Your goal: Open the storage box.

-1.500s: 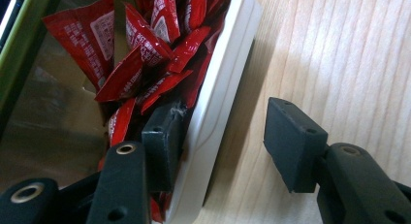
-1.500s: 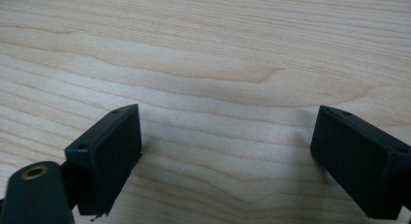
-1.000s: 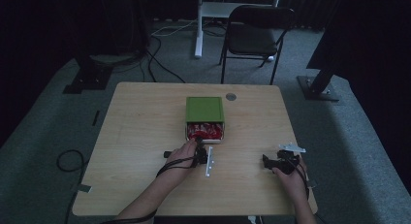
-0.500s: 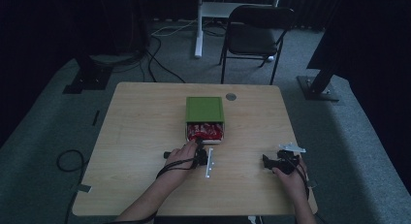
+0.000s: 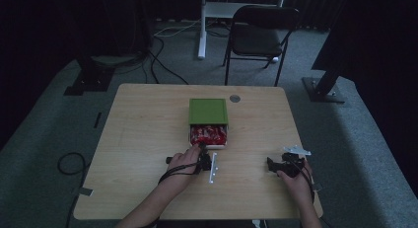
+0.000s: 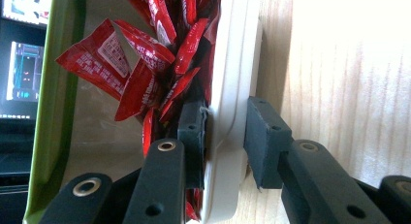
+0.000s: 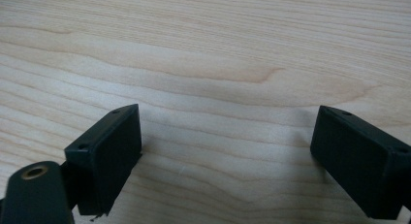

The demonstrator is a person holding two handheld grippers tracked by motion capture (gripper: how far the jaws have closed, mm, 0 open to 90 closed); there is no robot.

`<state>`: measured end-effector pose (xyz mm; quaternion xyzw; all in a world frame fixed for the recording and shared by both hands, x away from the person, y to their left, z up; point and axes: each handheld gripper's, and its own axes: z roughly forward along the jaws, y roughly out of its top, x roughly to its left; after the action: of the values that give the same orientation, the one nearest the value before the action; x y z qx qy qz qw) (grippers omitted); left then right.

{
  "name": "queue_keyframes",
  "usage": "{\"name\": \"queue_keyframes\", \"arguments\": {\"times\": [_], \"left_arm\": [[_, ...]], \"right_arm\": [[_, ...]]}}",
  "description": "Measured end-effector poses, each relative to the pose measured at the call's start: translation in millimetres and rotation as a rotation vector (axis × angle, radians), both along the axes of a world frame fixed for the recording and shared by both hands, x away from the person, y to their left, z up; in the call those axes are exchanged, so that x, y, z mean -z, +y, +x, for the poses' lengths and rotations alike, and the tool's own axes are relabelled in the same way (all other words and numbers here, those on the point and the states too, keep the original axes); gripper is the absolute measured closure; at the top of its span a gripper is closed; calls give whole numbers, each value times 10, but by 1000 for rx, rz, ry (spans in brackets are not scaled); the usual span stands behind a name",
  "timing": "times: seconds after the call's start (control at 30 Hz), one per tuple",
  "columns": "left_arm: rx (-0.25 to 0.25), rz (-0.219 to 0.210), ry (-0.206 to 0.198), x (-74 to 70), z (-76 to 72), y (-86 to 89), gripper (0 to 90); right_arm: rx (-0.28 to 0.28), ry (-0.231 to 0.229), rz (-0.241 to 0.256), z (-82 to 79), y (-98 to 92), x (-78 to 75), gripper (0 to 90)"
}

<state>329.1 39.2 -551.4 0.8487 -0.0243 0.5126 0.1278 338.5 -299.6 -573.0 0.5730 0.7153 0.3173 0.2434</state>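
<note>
A dim room surrounds a pale wooden table (image 5: 148, 139). Near its middle sits a green-lidded box (image 5: 208, 111) with a white drawer (image 6: 231, 112) slid out toward the person, packed with red sachets (image 6: 145, 73). The left gripper (image 6: 224, 136) has its 2 jaws closed on the drawer's front wall, 1 inside, 1 outside. That rigid lip looks like the soundest hold; the light, slick sachets would likely spill. The right gripper (image 7: 225, 156) rests wide open over bare wood, holding nothing.
</note>
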Motion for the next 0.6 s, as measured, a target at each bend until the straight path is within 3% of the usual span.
{"name": "queue_keyframes", "arguments": {"times": [0.6], "left_arm": [[-11,4,33,-34,-136,-15,712]], "right_arm": [[14,0,0,4,9,0,104]]}}
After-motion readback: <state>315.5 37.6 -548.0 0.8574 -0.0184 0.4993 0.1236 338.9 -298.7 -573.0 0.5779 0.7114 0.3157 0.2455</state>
